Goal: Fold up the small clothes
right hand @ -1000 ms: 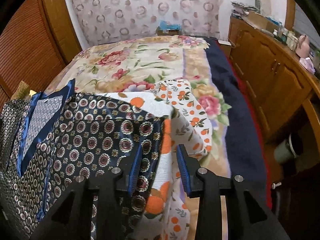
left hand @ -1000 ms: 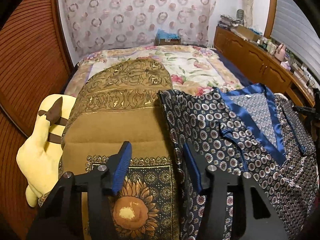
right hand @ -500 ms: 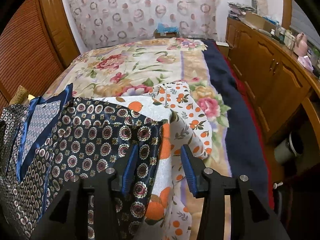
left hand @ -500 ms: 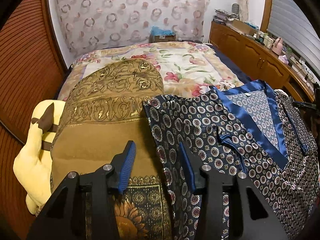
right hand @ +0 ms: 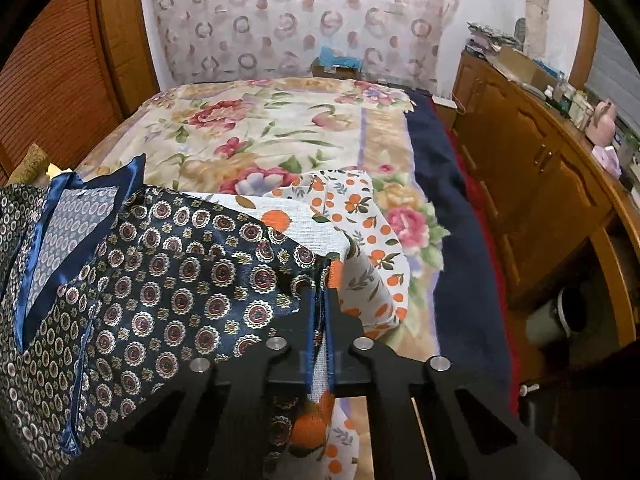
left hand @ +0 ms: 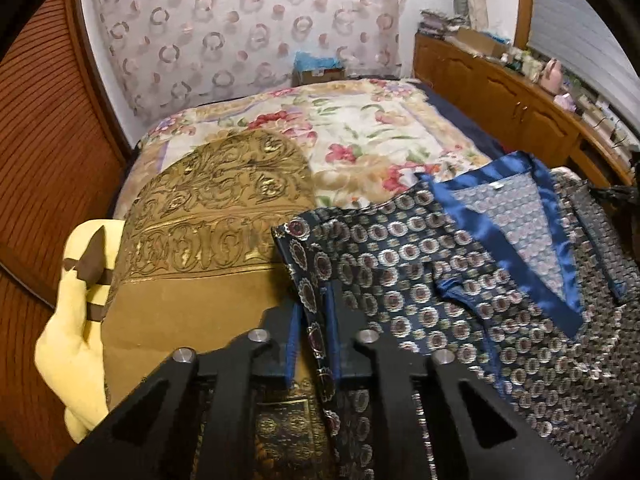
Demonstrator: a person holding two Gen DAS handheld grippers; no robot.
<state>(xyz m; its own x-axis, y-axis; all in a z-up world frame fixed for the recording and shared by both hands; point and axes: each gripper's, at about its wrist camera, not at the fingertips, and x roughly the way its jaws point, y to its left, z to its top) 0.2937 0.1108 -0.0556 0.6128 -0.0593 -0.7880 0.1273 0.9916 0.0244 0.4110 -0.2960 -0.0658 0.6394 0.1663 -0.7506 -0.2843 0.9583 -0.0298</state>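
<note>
You had the patterned navy top (left hand: 460, 280) spread across the near end of the bed, its blue satin collar (left hand: 520, 248) facing up, and each of your grippers had just closed on one of its side edges. Your left gripper (left hand: 314, 320) was clenched on the top's left edge, with the cloth running up between the blue pads. Your right gripper (right hand: 320, 312) was pinched tight on the right edge, and the orange-print cloth (right hand: 360, 216) lying under and beside the top was caught in the same bite, so you gripped two layers there. Crowding the top on the left was a gold-brown folded blanket (left hand: 208, 240), touching its edge, and beyond that a yellow plush toy (left hand: 76, 320) leaned at the side of the bed. The floral bedspread (right hand: 280, 132) stretched away behind the garment toward the curtain (right hand: 300, 20). To the right a dark blue sheet (right hand: 460, 240) hung at the bed's side, near the wooden cabinets (right hand: 532, 184), with a cup (right hand: 560, 316) lower down in the gap.
</note>
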